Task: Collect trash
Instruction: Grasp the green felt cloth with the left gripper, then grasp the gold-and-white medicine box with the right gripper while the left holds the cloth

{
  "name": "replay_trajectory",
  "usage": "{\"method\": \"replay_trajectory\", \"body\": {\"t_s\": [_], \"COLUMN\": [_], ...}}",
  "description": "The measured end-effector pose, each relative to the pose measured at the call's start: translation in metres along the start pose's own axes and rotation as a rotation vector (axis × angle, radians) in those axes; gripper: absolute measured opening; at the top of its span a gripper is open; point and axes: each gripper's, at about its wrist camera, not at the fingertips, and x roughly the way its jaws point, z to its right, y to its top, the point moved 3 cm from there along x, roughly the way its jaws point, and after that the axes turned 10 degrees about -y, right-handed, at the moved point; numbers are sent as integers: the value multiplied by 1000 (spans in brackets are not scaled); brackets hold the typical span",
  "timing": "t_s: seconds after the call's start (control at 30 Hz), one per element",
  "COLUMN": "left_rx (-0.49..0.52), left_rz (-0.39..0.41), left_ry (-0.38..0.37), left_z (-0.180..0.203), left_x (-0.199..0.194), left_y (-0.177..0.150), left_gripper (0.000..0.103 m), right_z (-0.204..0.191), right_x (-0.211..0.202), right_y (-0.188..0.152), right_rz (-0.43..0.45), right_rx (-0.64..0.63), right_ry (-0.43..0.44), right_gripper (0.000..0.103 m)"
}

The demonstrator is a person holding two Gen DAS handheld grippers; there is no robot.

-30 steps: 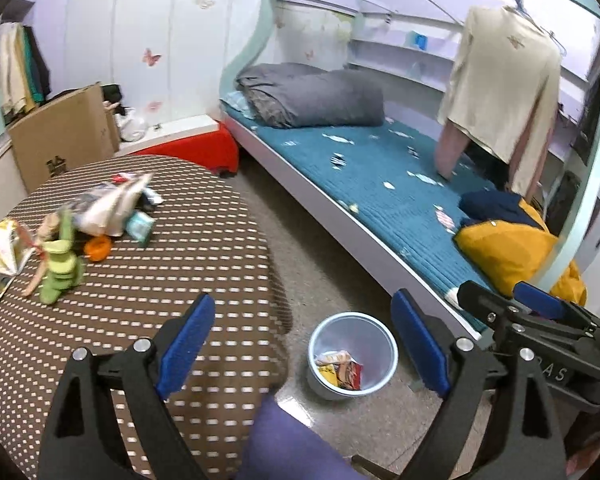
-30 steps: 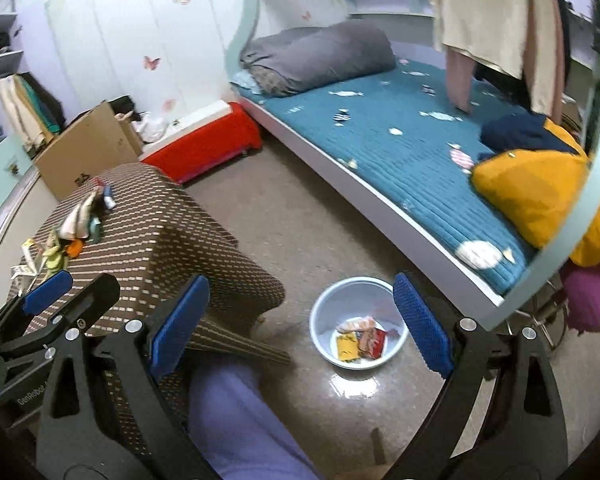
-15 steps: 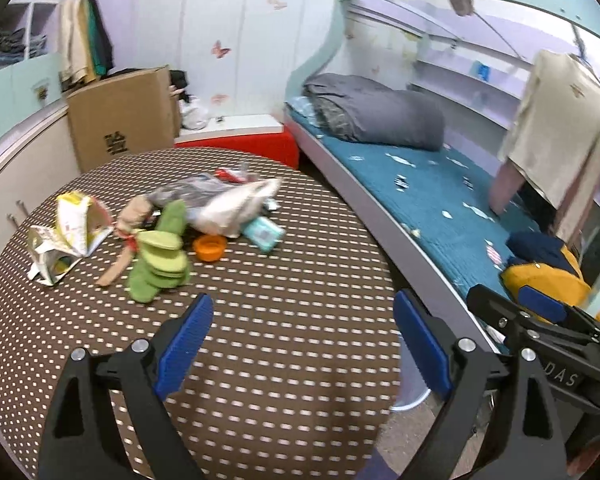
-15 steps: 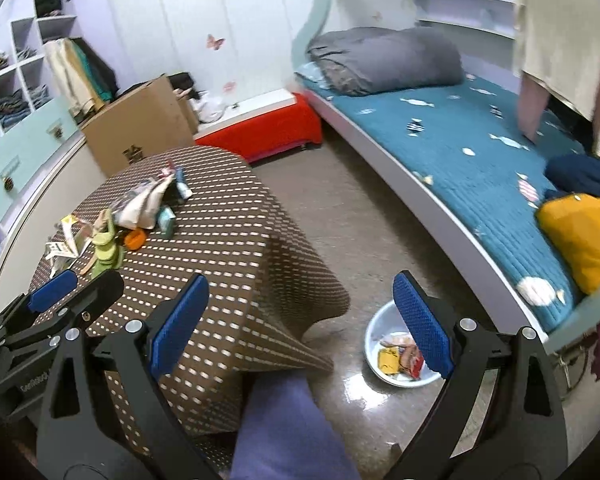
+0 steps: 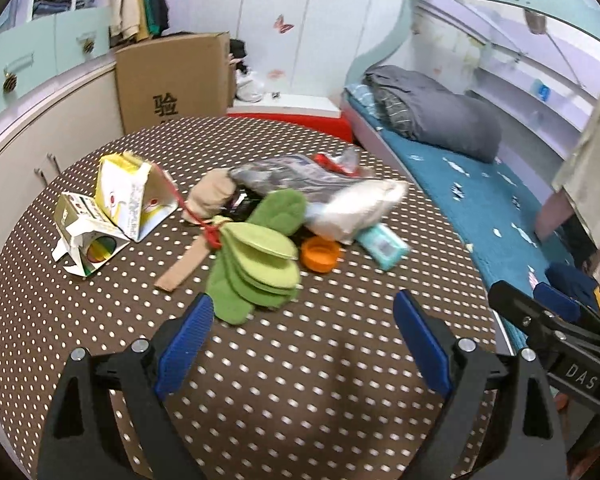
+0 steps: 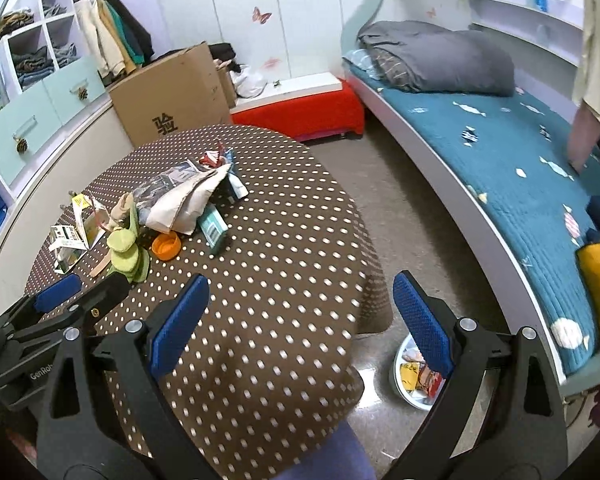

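Observation:
A heap of trash lies on the brown dotted round table [image 5: 300,360]: torn yellow and white cartons [image 5: 112,216], green felt pieces [image 5: 256,256], an orange cap [image 5: 320,254], a teal packet [image 5: 382,246] and crumpled wrappers [image 5: 340,196]. My left gripper [image 5: 302,340] is open and empty above the table, just short of the green pieces. My right gripper [image 6: 300,320] is open and empty over the table's right edge. A pale blue bin [image 6: 414,376] holding wrappers stands on the floor beside the table.
A bed with a teal cover [image 6: 500,152] runs along the right. A cardboard box [image 6: 172,96] and a red bench [image 6: 300,110] stand behind the table. Cupboards and shelves [image 6: 32,92] line the left wall. My left gripper [image 6: 56,312] shows in the right wrist view.
Both grippers have swung left from the floor bin toward the table and moved closer to the trash heap. Both stay open and empty.

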Motion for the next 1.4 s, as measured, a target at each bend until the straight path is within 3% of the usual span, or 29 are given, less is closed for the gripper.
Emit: {"method": "replay_trajectory", "body": {"t_s": [0.4, 0.47, 0.5, 0.57, 0.63, 0.73, 1.0, 1.4], "left_rx": [-59, -68, -74, -79, -69, -75, -53, -99], "left_rz": [-60, -77, -90, -103, -103, -97, -6, 122], "left_ry": [61, 68, 66, 74, 75, 47, 67, 163], "left_z": [-30, -33, -35, -38, -37, -38, -44, -90], "left_x": [32, 38, 40, 43, 39, 31, -19, -95], "left_y": [15, 17, 17, 16, 15, 12, 6, 5], "left_gripper": [89, 77, 62, 49, 26, 19, 17, 17], "right_z": [-23, -25, -27, -27, -28, -29, -38, -98], "right_x": [36, 37, 39, 38, 36, 31, 11, -7], "right_y": [9, 9, 10, 9, 9, 8, 6, -2], "right_rz": [-47, -51, -52, -54, -55, -49, -22, -10], "right_rx": [-35, -38, -38, -37, -38, -42, -61, -174], "right_ry": [23, 21, 20, 20, 18, 11, 12, 87], "right_gripper": [91, 91, 91, 91, 91, 91, 91, 91]}}
